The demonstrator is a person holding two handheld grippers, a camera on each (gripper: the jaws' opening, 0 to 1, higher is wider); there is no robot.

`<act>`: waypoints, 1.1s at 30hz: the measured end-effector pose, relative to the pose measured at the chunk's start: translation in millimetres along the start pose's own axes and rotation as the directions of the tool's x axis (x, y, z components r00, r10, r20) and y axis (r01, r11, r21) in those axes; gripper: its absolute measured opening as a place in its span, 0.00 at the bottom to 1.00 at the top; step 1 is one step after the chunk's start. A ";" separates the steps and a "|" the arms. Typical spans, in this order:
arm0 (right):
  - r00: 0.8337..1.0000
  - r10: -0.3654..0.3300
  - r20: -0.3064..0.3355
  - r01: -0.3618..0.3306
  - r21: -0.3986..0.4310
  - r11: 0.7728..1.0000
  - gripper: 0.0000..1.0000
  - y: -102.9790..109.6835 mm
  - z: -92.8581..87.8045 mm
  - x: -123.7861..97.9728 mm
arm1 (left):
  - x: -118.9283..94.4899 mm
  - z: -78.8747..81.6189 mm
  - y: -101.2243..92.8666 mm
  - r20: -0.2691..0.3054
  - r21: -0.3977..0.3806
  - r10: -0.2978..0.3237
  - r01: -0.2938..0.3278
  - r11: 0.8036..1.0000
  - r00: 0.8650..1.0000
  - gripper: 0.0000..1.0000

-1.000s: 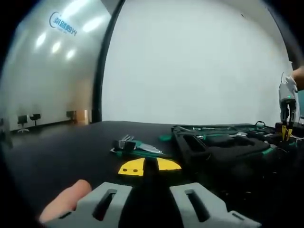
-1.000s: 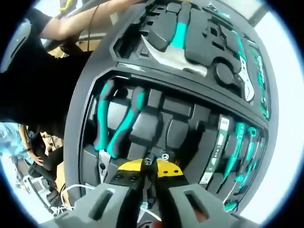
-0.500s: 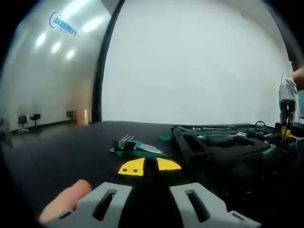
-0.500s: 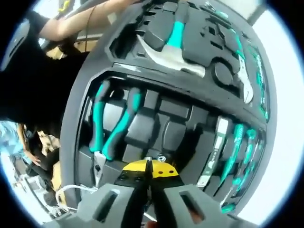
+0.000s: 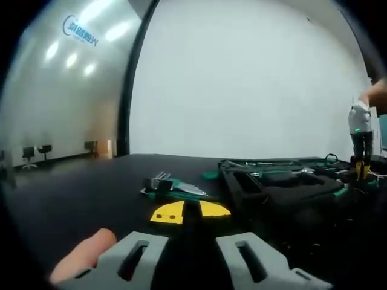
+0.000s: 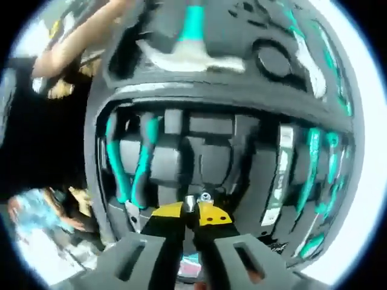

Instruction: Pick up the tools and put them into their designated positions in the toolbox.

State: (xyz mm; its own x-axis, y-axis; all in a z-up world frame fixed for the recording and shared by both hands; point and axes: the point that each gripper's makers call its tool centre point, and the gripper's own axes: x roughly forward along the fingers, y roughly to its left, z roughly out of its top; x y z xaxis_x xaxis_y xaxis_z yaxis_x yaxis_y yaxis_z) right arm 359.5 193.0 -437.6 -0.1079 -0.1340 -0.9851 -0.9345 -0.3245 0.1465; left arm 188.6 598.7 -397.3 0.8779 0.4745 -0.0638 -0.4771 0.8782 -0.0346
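I've got the toolbox point(image 6: 181, 96) square under my right tongs point(image 6: 191, 212), its black foam tray open toward me. In the right gripper view a pair of pliers with teal grips point(image 6: 130, 166) sits in the left slot of the near compartment, nose toward me. A hammer with a teal handle point(image 6: 190, 54) lies in the upper tray, blurred. Teal-handled screwdrivers point(image 6: 314, 175) line the slots on the right, and a narrow white-labelled piece point(image 6: 280, 175) sits just beside them. My right tongs are pressed together, yellow tips touching, with a small metal bit showing just at the tips; I can't tell whether they're pinching it. A person's bare arm point(image 6: 78, 42) reaches across the top left.

Over in the left gripper view, my left tongs point(image 5: 190, 212) are pressed together too, yellow tips meeting, low over the black bench point(image 5: 78, 193). A fingertip point(image 5: 81, 254) shows beside the grey body. Loose tools with green on them point(image 5: 172, 186) lie on the bench just beyond the tips, left of the toolbox point(image 5: 278, 181). At the far right the other tongs point(image 5: 361, 130) stand upright over the box.
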 end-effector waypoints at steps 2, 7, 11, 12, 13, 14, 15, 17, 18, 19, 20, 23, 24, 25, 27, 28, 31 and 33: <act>0.999 0.037 0.024 -0.036 -0.035 0.999 0.04 -0.8 0.1 -1.2 | -0.3 0.0 0.0 0.000 0.000 -0.001 0.001 1.000 1.000 0.09; 0.993 0.016 0.120 -0.007 -0.070 0.998 0.04 -4.0 4.1 -11.3 | -1.7 0.4 -0.4 -0.001 0.004 0.000 0.000 1.000 1.000 0.09; 0.974 -0.030 0.225 0.048 -0.073 0.996 0.04 -0.1 6.4 -35.2 | -1.5 0.5 -0.4 -0.003 0.004 0.002 -0.002 1.000 1.000 0.09; 0.966 -0.044 0.254 0.066 -0.077 0.995 0.04 2.9 5.5 -40.6 | -1.1 0.5 -0.2 -0.003 0.003 0.002 -0.002 1.000 1.000 0.09; 0.958 -0.056 0.282 0.079 -0.071 0.994 0.04 6.4 3.2 -44.9 | -1.0 0.4 -0.2 -0.004 0.002 0.001 -0.001 1.000 1.000 0.09; 0.954 -0.072 0.293 0.096 -0.070 0.993 0.04 9.7 -3.2 -47.6 | -0.9 0.3 -0.3 -0.005 0.001 0.001 -0.001 1.000 1.000 0.09; 0.945 -0.091 0.315 0.120 -0.072 0.990 0.04 11.9 -9.0 -48.7 | -0.6 0.3 -0.3 -0.005 0.001 0.001 -0.001 1.000 1.000 0.09; 0.943 -0.098 0.317 0.125 -0.065 0.990 0.04 21.0 -27.7 -41.0 | 0.1 0.3 0.2 -0.006 0.001 0.002 -0.002 1.000 1.000 0.09; 0.945 -0.095 0.314 0.122 -0.068 0.990 0.04 27.0 -37.0 -33.7 | 0.1 0.3 0.3 -0.006 0.001 0.003 -0.003 1.000 1.000 0.09; 0.948 -0.118 0.294 0.153 -0.097 0.983 0.05 26.9 -50.6 -25.2 | -0.1 0.5 0.5 -0.007 0.002 0.005 -0.005 1.000 1.000 0.09; 0.945 -0.167 0.281 0.203 -0.105 0.974 0.05 21.4 -58.6 -20.2 | -0.3 0.5 0.5 -0.007 0.002 0.005 -0.005 1.000 1.000 0.09; 0.917 -0.218 0.333 0.274 -0.132 0.953 0.06 18.9 -61.9 -19.2 | -1.1 0.5 0.3 -0.008 0.000 0.007 -0.007 1.000 1.000 0.09; 0.921 -0.219 0.323 0.282 -0.164 0.945 0.07 18.9 -63.5 -19.6 | -1.5 0.5 0.2 -0.008 -0.001 0.008 -0.008 1.000 1.000 0.09; 0.917 -0.245 0.314 0.311 -0.180 0.933 0.09 18.0 -66.6 -20.3 | -1.8 0.5 0.2 -0.007 -0.002 0.009 -0.009 1.000 1.000 0.09; 0.932 -0.236 0.274 0.298 -0.211 0.931 0.11 25.3 -71.6 -18.8 | -2.1 0.5 0.2 -0.006 -0.003 0.010 -0.010 1.000 1.000 0.09; 0.933 -0.236 0.271 0.300 -0.223 0.928 0.12 27.6 -70.5 -19.9 | -1.9 0.6 0.3 -0.006 -0.004 0.010 -0.010 1.000 1.000 0.09; 0.931 -0.257 0.259 0.318 -0.229 0.920 0.12 30.9 -61.7 -27.6 | -1.4 0.7 0.8 -0.004 -0.002 0.011 -0.011 1.000 1.000 0.09; 0.926 -0.271 0.263 0.332 -0.225 0.916 0.13 28.6 -52.4 -32.0 | -1.6 0.6 0.8 -0.002 -0.002 0.012 -0.012 1.000 1.000 0.09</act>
State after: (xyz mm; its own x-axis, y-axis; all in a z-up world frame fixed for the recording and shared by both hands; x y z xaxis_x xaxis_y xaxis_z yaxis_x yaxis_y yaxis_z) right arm 354.0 139.0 -397.1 0.0646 0.2100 -0.9756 -0.8154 -0.5525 -0.1730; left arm 186.9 598.7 -396.6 0.8723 0.4845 -0.0661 -0.4874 0.8725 -0.0356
